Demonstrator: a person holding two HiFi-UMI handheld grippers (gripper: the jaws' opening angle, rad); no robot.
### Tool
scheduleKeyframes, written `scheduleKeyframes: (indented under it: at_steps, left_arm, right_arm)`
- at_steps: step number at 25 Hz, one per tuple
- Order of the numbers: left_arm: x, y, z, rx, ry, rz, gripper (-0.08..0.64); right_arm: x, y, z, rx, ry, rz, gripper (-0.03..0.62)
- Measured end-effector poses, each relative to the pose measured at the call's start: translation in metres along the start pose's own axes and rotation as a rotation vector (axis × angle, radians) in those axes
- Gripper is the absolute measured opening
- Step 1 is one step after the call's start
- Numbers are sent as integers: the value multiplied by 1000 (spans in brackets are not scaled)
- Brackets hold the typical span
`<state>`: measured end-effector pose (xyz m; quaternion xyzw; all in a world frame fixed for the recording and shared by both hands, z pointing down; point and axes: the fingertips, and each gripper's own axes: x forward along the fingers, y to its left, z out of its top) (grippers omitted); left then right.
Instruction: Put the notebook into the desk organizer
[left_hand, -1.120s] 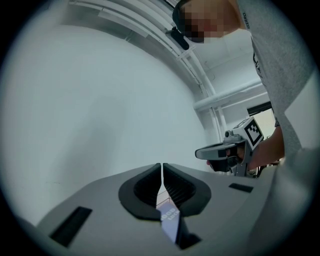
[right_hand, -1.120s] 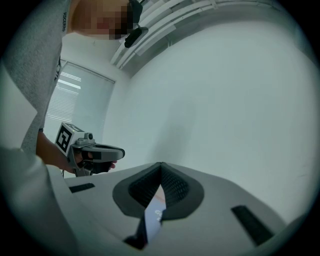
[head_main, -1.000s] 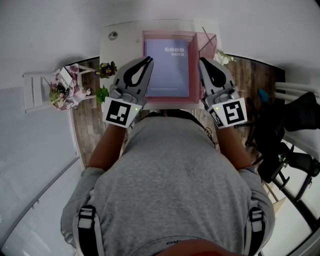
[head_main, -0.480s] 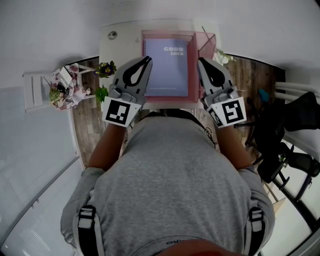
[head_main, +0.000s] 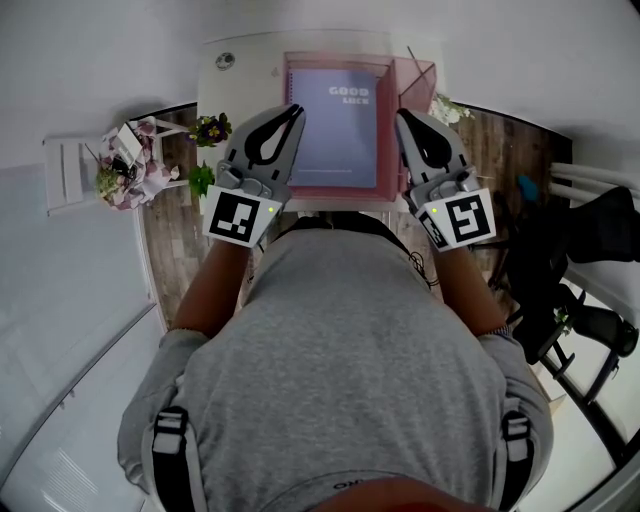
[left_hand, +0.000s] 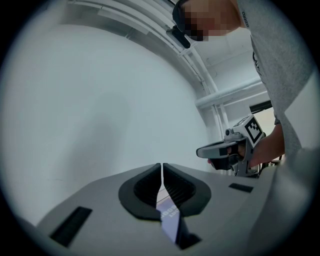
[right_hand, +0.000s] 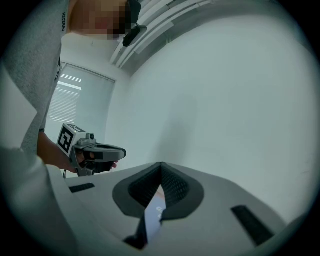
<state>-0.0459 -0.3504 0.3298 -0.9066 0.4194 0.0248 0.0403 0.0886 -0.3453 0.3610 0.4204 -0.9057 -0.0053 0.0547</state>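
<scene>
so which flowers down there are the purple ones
The small pot beside the table's left edge; the bigger bouquet farther left is pink and white.

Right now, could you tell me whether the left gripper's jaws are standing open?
No: the left gripper shows its jaws meeting at the tips in its own view, with nothing clamped between them.

**Smooth plastic, paper and cloth above a wood-look floor**

The notebook had a smooth lilac cover with a faint sheen. The organizer was pink see-through plastic, and the desk was smooth and white. The left gripper and right gripper were matt grey plastic with ribbed black pads. The shirt was soft grey knit cloth. The floor looked like brown wood planks, and the wall was plain matt white.
</scene>
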Motion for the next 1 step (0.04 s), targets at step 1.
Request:
scheduleKeyframes:
  at_steps: [1]
  left_arm:
    - [1, 1, 0, 0, -2, 0, 29]
  right_arm:
    - [1, -1, -1, -1, 1, 2, 9]
